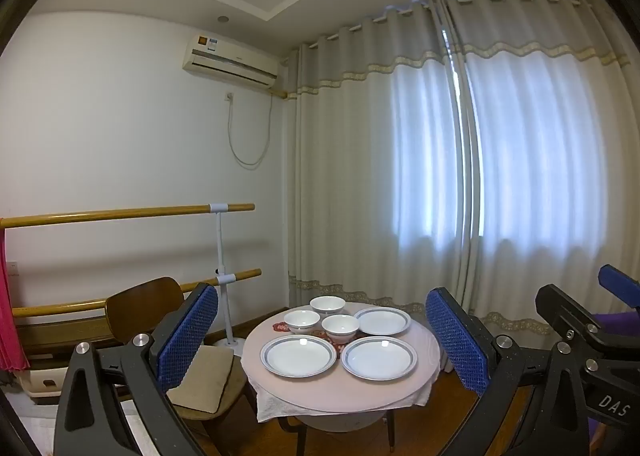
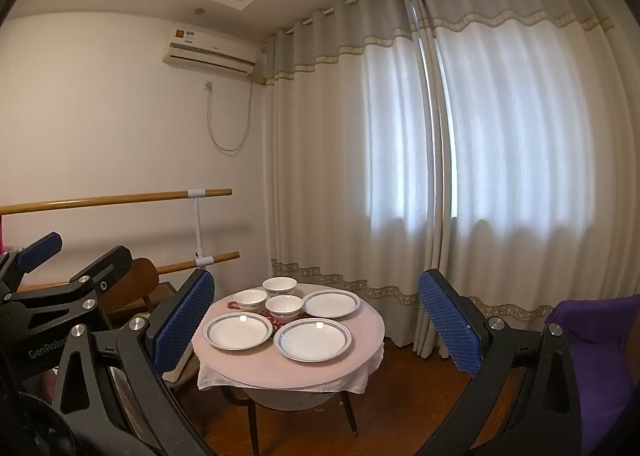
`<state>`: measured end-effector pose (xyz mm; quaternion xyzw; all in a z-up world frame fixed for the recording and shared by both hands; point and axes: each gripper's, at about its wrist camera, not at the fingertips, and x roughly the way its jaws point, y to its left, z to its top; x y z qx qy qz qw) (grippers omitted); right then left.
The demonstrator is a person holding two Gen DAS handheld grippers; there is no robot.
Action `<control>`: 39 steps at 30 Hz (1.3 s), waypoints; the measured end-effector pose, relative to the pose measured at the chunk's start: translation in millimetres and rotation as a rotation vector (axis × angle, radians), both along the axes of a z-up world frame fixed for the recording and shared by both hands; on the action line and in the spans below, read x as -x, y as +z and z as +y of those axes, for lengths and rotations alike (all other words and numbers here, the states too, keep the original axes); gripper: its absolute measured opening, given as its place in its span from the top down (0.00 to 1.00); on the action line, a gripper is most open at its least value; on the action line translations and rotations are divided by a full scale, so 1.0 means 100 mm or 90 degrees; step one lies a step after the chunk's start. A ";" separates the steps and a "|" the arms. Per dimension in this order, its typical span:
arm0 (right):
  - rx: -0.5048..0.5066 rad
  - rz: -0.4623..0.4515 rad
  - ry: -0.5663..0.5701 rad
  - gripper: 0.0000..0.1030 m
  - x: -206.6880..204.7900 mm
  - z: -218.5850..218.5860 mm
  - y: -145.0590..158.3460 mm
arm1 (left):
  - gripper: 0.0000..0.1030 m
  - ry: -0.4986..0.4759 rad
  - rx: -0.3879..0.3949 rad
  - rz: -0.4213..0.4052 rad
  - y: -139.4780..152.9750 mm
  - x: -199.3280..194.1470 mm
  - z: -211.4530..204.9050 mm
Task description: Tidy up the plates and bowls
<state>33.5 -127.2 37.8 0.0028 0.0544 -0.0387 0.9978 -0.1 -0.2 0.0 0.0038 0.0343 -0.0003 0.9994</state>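
Observation:
A small round table (image 1: 340, 392) (image 2: 296, 366) with a pale pink cloth stands ahead, some way off. On it lie three white plates with grey-blue rims, at front left (image 1: 298, 356) (image 2: 237, 330), front right (image 1: 378, 357) (image 2: 312, 339) and back right (image 1: 382, 321) (image 2: 331, 304). Three white bowls (image 1: 340, 327) (image 2: 284, 307) stand in a cluster at the back left. My left gripper (image 1: 320, 330) is open and empty, held well short of the table. My right gripper (image 2: 316, 316) is open and empty too, beside the left one.
A wooden chair (image 1: 160, 320) with a beige cushion stands left of the table. A ballet barre (image 1: 120, 212) runs along the left wall. Long curtains (image 1: 440, 176) hang behind. A purple cloth (image 2: 592, 356) is at the right. The floor (image 2: 400, 396) is wood.

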 end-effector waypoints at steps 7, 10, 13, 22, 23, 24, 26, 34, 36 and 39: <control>0.001 -0.001 0.000 0.00 0.00 0.00 -0.01 | 0.01 0.001 0.011 0.005 0.00 0.00 0.01; 0.000 0.000 0.001 0.00 0.00 0.00 -0.01 | 0.01 0.001 0.011 0.005 0.00 -0.01 0.01; 0.001 0.002 0.001 0.00 0.00 0.01 -0.01 | 0.01 0.001 0.010 0.005 0.00 0.00 0.01; -0.001 0.004 0.002 0.00 -0.02 0.01 0.00 | 0.01 0.002 0.011 0.005 0.03 0.04 0.00; 0.000 0.004 0.002 0.00 -0.01 0.01 0.00 | 0.01 0.002 0.011 0.005 0.01 0.02 0.00; 0.001 0.005 0.002 0.00 -0.02 0.02 0.00 | 0.01 0.002 0.012 0.006 0.02 0.02 0.00; 0.001 0.007 0.003 0.00 -0.03 0.01 0.00 | 0.01 0.002 0.012 0.006 0.00 0.01 0.01; 0.000 0.006 0.002 0.00 -0.04 0.02 0.01 | 0.01 0.001 0.013 0.007 0.00 -0.01 0.00; 0.000 0.007 0.002 0.00 -0.05 0.01 0.00 | 0.01 0.001 0.012 0.007 0.00 -0.01 0.00; -0.001 0.007 0.003 0.00 -0.05 0.01 0.01 | 0.01 0.000 0.010 0.009 -0.01 -0.03 0.00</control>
